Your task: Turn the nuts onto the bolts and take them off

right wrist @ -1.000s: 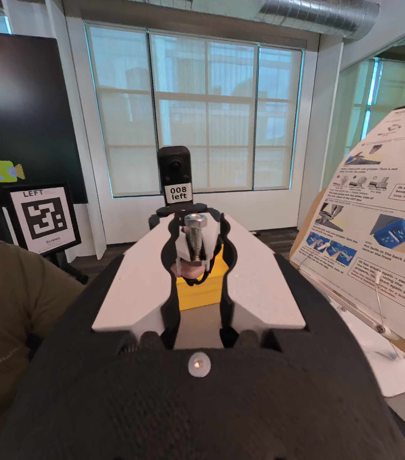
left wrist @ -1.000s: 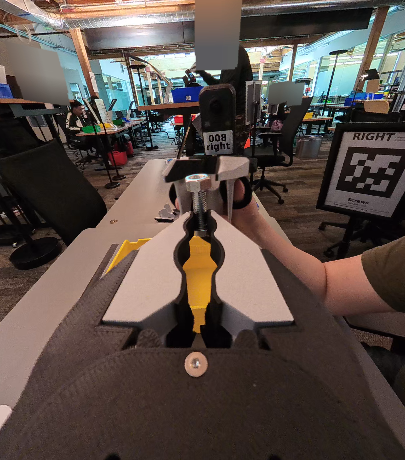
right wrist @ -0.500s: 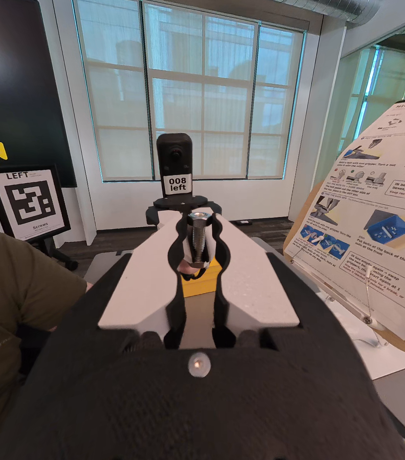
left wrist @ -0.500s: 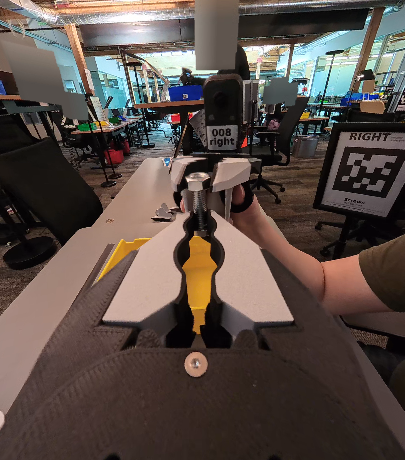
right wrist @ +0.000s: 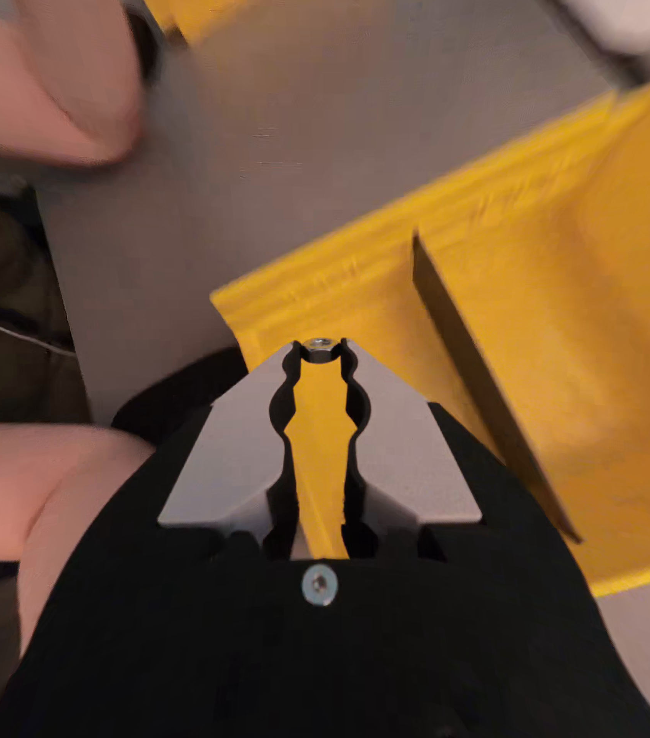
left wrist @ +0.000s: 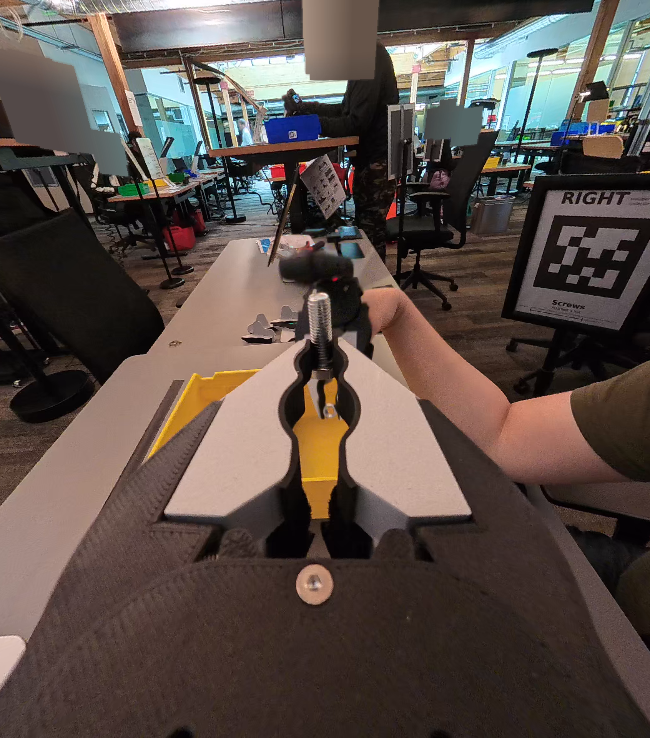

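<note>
My left gripper [left wrist: 320, 353] is shut on a silver bolt [left wrist: 319, 319]. It grips the bolt near the head, and the bare threaded end points up and away. My right gripper [right wrist: 318, 346] is shut on a small hex nut [right wrist: 318, 354] and points down over the yellow bin [right wrist: 555, 319]. In the left wrist view the right gripper [left wrist: 329, 401] shows through the gap between my fingers. It holds the nut [left wrist: 329, 411] over the yellow bin [left wrist: 211, 395]. The right wrist view is blurred.
The bin has a dark divider [right wrist: 475, 379] and sits on a long grey table [left wrist: 215, 303]. Loose grey finger parts [left wrist: 267, 325] lie farther along it. A marker board [left wrist: 602, 255] stands at the right and a black chair [left wrist: 67, 287] at the left. The person's forearm [left wrist: 455, 399] reaches in from the right. My hands' fingertips stand some 25 cm from each other.
The nut has come off the bolt's tip. My right gripper has swung away and down with the nut, over the yellow bin. My left gripper holds the bolt in place.
</note>
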